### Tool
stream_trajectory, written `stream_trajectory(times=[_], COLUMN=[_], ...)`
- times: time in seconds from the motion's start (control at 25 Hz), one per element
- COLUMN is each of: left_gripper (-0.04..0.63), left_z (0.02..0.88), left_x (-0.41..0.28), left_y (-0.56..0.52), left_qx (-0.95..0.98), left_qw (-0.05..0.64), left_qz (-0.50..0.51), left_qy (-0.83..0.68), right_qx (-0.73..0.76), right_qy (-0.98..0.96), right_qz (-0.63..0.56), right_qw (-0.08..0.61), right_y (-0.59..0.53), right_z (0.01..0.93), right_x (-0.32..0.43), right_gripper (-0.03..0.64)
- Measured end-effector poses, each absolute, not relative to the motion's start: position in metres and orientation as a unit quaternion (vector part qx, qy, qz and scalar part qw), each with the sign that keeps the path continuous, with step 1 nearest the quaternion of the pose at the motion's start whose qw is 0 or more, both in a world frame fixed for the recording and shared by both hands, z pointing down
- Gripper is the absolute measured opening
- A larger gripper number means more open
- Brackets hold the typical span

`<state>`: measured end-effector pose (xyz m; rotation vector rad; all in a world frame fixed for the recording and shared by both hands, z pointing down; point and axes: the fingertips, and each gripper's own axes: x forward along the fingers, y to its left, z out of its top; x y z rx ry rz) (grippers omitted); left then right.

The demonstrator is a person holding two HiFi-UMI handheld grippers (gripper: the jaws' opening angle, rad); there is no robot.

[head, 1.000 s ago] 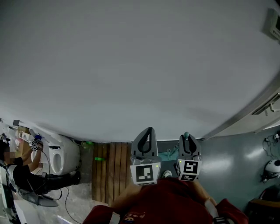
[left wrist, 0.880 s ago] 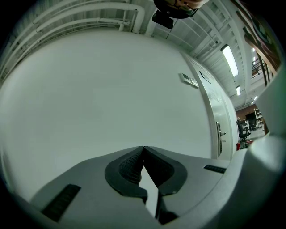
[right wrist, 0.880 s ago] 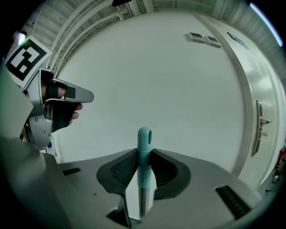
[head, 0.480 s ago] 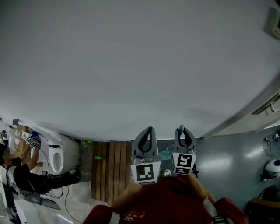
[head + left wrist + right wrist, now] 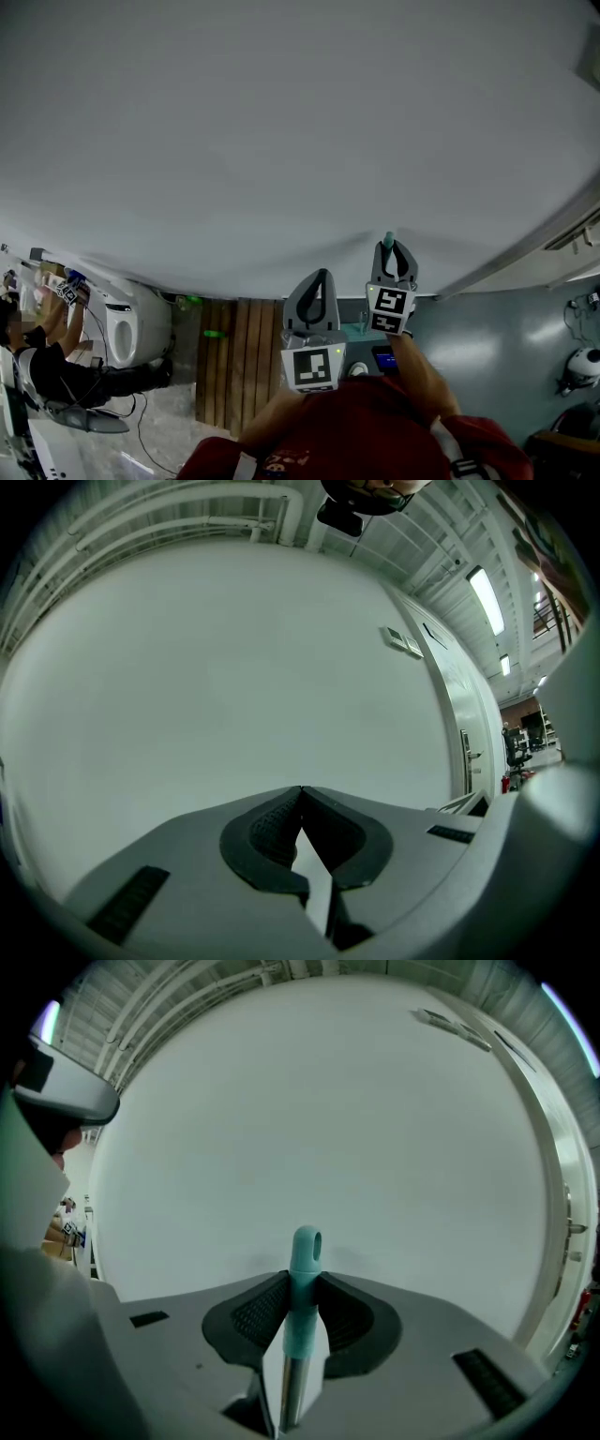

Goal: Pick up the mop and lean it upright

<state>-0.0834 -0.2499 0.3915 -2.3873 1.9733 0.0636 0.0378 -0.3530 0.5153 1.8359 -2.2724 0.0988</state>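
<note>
The mop shows only as its handle: a metal shaft with a teal end cap (image 5: 305, 1265) that has a hanging hole. It stands upright between the pads of my right gripper (image 5: 302, 1281), which is shut on it. In the head view the teal tip (image 5: 388, 240) pokes above the right gripper (image 5: 390, 247), close to the white wall (image 5: 281, 141). The left gripper (image 5: 319, 276) is lower and to the left, shut with nothing in it (image 5: 300, 791). The mop head is hidden.
Below the grippers lie a wooden slatted panel (image 5: 239, 361) and a grey floor. A white rounded appliance (image 5: 127, 328) and a crouching person (image 5: 42, 370) are at the far left. A white helmet (image 5: 583, 361) sits at the right. A door (image 5: 459, 733) is right of the wall.
My right gripper has risen and moved slightly left toward the wall, carrying the mop handle. The left gripper has stayed almost where it was.
</note>
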Motion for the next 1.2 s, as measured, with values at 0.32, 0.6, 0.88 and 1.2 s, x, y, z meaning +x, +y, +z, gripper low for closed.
stream_trajectory(times=[0.32, 0.6, 0.88, 1.2], left_gripper=[0.014, 0.014, 0.014, 0.014], left_z=[0.391, 0.392, 0.397, 0.402], left_x=[-0.08, -0.079, -0.077, -0.08], left_y=[-0.254, -0.253, -0.253, -0.254], left_qx=[-0.775, -0.777, -0.777, -0.777], left_qw=[0.022, 0.022, 0.018, 0.014], left_qz=[0.018, 0.017, 0.015, 0.007], left_qy=[0.631, 0.629, 0.629, 0.63], right_qx=[0.627, 0.621, 0.618, 0.614], right_qy=[-0.77, -0.776, -0.779, -0.782], right_qz=[0.034, 0.015, 0.016, 0.025], right_qw=[0.112, 0.11, 0.103, 0.105], right_y=[-0.365, -0.363, -0.36, -0.341], right_z=[0.515, 0.51, 0.509, 0.509], right_x=[0.036, 0.032, 0.032, 0.036], right_gripper=[0.11, 0.178, 0.202, 0.201])
